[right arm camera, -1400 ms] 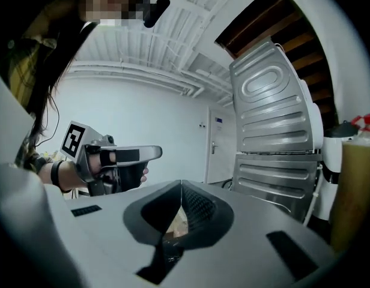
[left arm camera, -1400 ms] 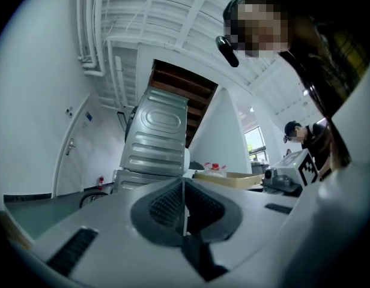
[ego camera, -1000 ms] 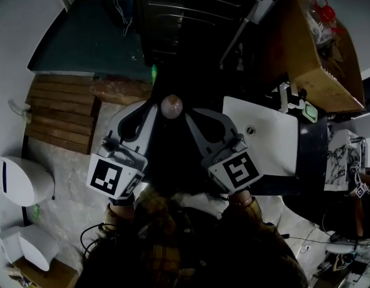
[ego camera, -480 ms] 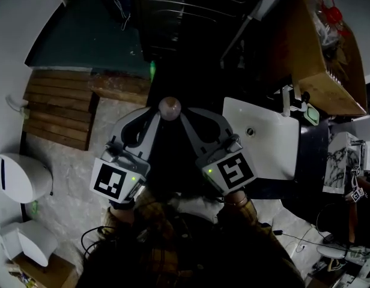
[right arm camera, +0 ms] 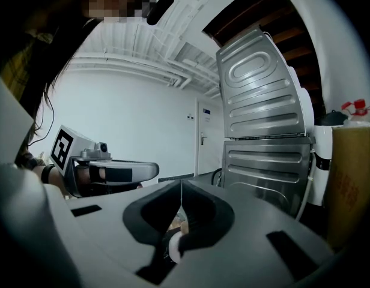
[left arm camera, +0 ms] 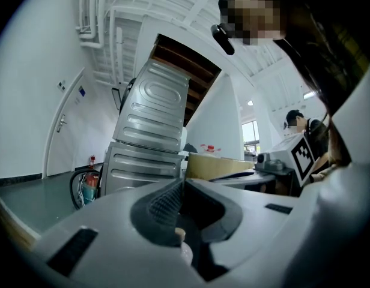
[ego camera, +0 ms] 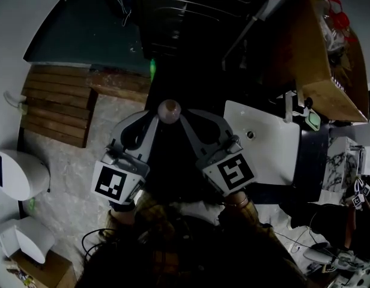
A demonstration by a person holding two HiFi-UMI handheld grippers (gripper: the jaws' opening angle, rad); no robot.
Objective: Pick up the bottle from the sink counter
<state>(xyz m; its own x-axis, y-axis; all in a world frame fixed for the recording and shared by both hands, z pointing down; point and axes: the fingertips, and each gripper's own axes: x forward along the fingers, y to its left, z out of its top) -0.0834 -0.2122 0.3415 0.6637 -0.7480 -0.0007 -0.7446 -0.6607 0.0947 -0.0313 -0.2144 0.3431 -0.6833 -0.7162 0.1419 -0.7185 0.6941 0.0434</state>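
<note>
In the head view my left gripper point(ego camera: 154, 117) and right gripper point(ego camera: 186, 117) are held side by side, pointing away from me over a dark floor. Their tips converge on a small round pale-pink thing point(ego camera: 169, 110). Whether either gripper holds it, or whether it is the bottle's top, I cannot tell. The left gripper point(left arm camera: 184, 180) has its jaws shut tip to tip, with a pale lump point(left arm camera: 184, 249) showing below them. The right gripper point(right arm camera: 181, 183) is shut too, with a white round bit point(right arm camera: 172, 246) under its jaws. The white sink point(ego camera: 263, 143) lies to the right.
A faucet point(ego camera: 290, 104) and a green-and-white item point(ego camera: 313, 120) sit at the sink's far edge. A cardboard box point(ego camera: 329, 59) stands beyond it. Stacked metal machines point(left arm camera: 152, 131) are ahead. Wooden slats point(ego camera: 56, 110) and a white toilet point(ego camera: 17, 176) lie to the left.
Both grippers have sunk a little together, still side by side with the round thing at their tips. The jaws have not changed.
</note>
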